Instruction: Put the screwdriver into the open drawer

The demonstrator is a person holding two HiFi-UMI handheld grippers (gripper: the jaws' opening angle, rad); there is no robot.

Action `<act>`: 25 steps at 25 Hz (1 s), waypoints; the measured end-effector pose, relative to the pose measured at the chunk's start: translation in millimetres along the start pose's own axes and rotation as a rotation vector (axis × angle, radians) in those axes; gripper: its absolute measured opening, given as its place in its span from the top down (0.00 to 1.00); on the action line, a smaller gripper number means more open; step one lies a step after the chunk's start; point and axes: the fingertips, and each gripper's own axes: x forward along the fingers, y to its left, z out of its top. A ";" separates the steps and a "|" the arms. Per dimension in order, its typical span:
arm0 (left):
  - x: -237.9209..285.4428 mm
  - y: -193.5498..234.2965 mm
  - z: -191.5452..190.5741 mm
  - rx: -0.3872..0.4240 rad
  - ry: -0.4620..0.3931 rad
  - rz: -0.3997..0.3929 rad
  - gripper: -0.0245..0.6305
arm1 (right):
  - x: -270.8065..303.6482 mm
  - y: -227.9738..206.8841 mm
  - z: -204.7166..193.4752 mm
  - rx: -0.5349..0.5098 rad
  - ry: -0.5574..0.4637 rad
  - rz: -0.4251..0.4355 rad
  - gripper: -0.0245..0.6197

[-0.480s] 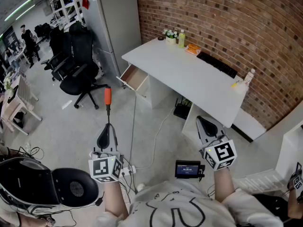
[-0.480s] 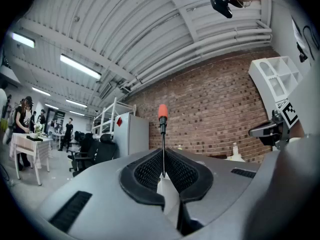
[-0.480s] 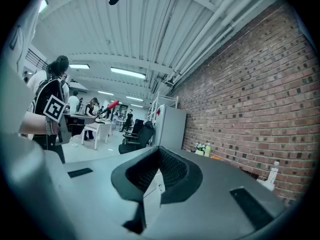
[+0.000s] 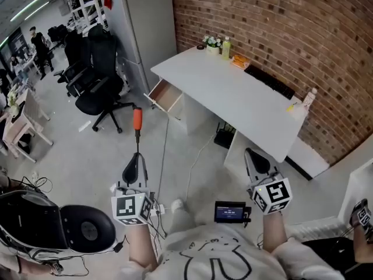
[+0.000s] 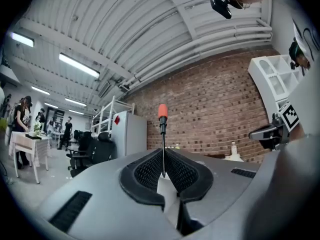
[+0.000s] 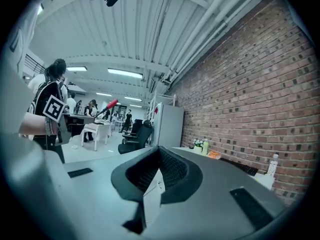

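Left gripper (image 4: 137, 156) has its jaws pressed together on the thin metal shaft of the screwdriver (image 4: 137, 130), near the tip, so the tool sticks straight out ahead of it with the orange handle at the far end. The left gripper view shows the same: the gripper (image 5: 163, 170) holds the shaft between its ribbed pads, and the screwdriver (image 5: 162, 134) runs forward to the orange handle. Right gripper (image 4: 253, 156) is held level beside it, well apart, and in its own view the gripper (image 6: 159, 165) has its jaws together with nothing in them. A small device with a lit screen (image 4: 230, 212) sits at the person's front, between the two arms.

Beyond the grippers, a thin cable (image 4: 164, 156) trails over the grey floor. Farther on, the open drawer (image 4: 166, 96) juts from the left end of a white desk (image 4: 233, 95); the screwdriver is over the floor, short of the drawer and not touching it. A black office chair (image 4: 100, 86) stands left of the drawer. On the desk's far edge are a green bottle (image 4: 225, 47) and a black keyboard (image 4: 268, 80), against the brick wall (image 4: 280, 22).
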 end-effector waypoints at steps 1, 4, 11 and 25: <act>5.4 -0.6 -1.2 -0.004 -0.002 -0.004 0.93 | 2.0 -3.6 -1.5 0.001 -0.002 -0.009 0.93; 24.0 -0.2 -6.7 -0.008 -0.001 -0.020 0.93 | 13.1 -12.6 -4.7 0.010 -0.004 -0.024 0.93; 85.6 35.5 -28.1 -0.024 0.012 -0.046 0.93 | 77.3 -26.9 -11.7 0.009 0.014 -0.066 0.93; 250.2 144.8 -46.8 -0.047 0.038 -0.122 0.93 | 265.6 -26.4 -0.4 0.007 0.065 -0.097 0.93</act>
